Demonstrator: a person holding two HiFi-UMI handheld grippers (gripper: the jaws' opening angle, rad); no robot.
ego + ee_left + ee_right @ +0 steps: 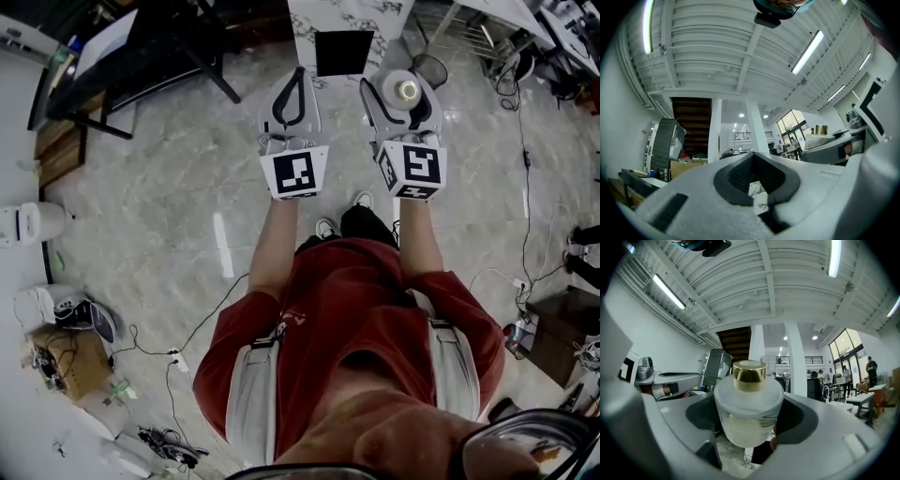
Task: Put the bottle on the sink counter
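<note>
Bottle (749,404) of frosted glass, squat and round-shouldered, capped with a shiny gold cylinder, gripped upright between the curved grey jaws of the right gripper (403,89), dark pads pressed to both flanks. Held in mid-air near the marble-veined counter (375,14), above the glossy stone floor (178,187). Left gripper (296,94) alongside, equally near the counter, jaws closed tip to tip round nothing, textured dark pads framing a hollow teardrop. Black-and-white marker cubes (300,172) at the rear of both tools, farther from the counter. Behind those, bare forearms and a red shirt (356,309).
</note>
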